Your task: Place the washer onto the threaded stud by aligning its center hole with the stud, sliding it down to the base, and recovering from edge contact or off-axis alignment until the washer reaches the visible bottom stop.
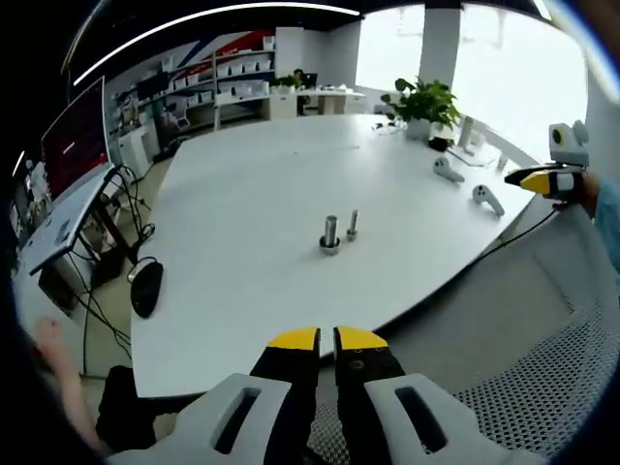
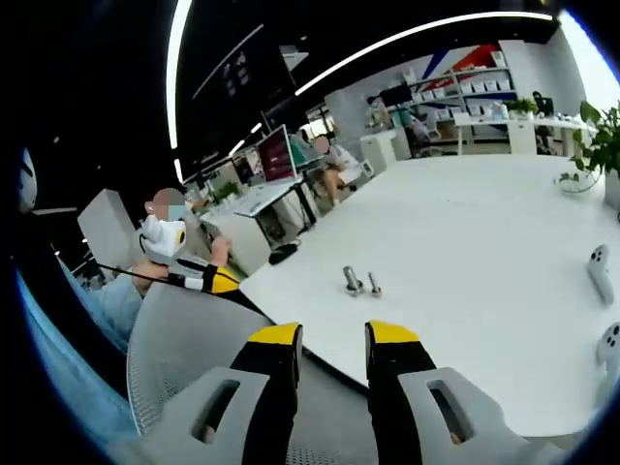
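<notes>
Two small metal pieces stand upright and close together mid-table: a thicker stud [image 1: 330, 235] [image 2: 353, 281] with a wider collar at its foot, and a thinner threaded stud [image 1: 353, 226] [image 2: 374, 286]. They are too small for me to make out a separate washer. My left gripper [image 1: 326, 339] hangs off the table's near edge, well short of the studs, its yellow-tipped jaws nearly together with nothing between them. My right gripper [image 2: 334, 334] also stays off the table, jaws apart and empty. Each gripper appears in the other's view: the right gripper [image 1: 547, 180] and the left gripper [image 2: 219, 281].
The white table [image 1: 242, 194] [image 2: 484, 223] holds a potted plant [image 1: 426, 102] and white controllers [image 1: 487, 200] [image 2: 599, 266] at its far side. A black mouse-like object [image 1: 145, 288] lies near one edge. A mesh chair [image 1: 542, 387] [image 2: 194, 339] stands close to me. Desks, monitors and people sit beyond.
</notes>
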Demonstrator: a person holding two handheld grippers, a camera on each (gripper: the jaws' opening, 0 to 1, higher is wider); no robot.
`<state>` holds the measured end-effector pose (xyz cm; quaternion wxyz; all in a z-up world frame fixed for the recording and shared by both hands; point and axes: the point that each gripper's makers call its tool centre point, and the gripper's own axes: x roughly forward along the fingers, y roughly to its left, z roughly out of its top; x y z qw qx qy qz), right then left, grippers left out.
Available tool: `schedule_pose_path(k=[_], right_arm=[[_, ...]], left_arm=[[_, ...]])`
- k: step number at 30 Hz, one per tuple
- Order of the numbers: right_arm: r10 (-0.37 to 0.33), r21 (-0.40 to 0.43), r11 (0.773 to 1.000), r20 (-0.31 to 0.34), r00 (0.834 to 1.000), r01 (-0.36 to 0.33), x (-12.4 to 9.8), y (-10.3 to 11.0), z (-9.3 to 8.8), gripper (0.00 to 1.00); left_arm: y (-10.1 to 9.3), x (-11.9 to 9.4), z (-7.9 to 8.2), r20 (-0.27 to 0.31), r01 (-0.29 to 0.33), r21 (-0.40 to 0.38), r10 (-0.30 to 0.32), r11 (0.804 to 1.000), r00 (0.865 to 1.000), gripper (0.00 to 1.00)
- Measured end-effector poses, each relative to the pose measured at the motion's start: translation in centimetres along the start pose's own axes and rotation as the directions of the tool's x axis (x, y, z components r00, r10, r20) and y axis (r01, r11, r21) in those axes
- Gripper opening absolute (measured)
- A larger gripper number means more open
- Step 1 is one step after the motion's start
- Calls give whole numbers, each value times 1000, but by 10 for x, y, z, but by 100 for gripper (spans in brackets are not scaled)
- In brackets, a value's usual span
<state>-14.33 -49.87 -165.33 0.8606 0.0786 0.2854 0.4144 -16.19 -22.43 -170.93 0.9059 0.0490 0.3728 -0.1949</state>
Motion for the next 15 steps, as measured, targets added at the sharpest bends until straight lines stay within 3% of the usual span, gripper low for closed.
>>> schedule_pose_path(k=[5, 8, 9, 12, 14, 15], right_arm=[[-16, -53, 998, -66, 998, 12, 16, 11, -19, 28], [-101, -167, 983, -161, 982, 74, 23, 3, -41, 28], [-134, -176, 979, -205, 970, 98, 21, 0, -50, 27], [-84, -70, 995, -129, 988, 75, 22, 3, -39, 27], [-88, -15, 996, -168, 982, 87, 20, 1, -48, 27], [-93, -39, 995, -174, 980, 87, 21, 1, -48, 27]], left_arm=[[1, 0, 0, 3, -2, 0, 2, 1000, 1000, 3], [2, -1, 3, 28, -10, -2, 10, 1000, 1000, 2], [2, -1, 3, 29, -10, -4, 10, 1000, 1000, 2], [1, -1, 1, 18, -11, -4, 11, 1000, 1000, 2], [3, 0, 2, 22, -14, -9, 14, 1000, 1000, 2], [2, 0, 1, 14, -14, -9, 14, 1000, 1000, 2]])
